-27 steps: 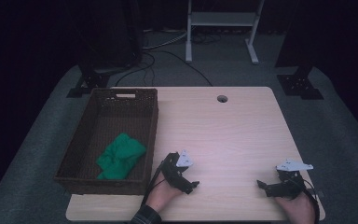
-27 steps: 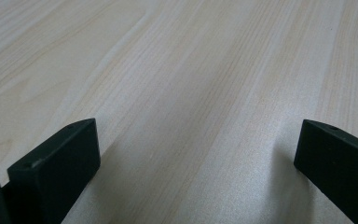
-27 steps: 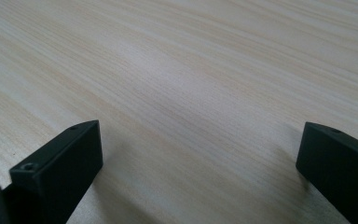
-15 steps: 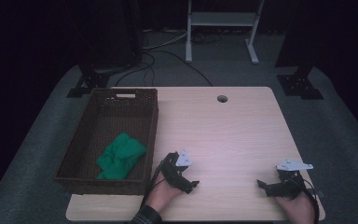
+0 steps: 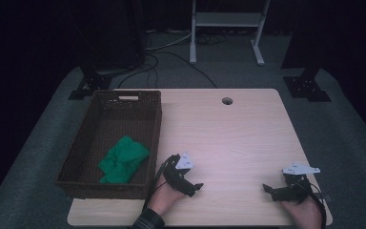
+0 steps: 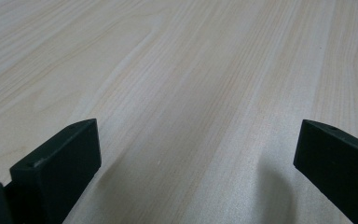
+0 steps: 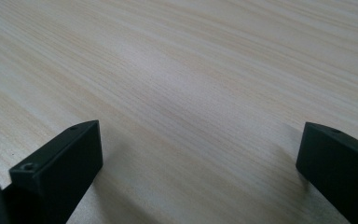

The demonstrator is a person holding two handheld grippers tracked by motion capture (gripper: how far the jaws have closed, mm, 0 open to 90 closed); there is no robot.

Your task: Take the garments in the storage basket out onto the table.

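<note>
Green cloth (image 5: 123, 159) lies in the basket (image 5: 88, 145), left of both empty, wide-apart tongs: left (image 5: 190, 183), right (image 5: 270, 190).

Green cloth (image 5: 123, 159) in wicker basket (image 5: 153, 125): folds too small for me to read. My forearms cut off by bottom edge. Left gripper (image 5: 192, 187) jaw tips tiny in high view.
</note>
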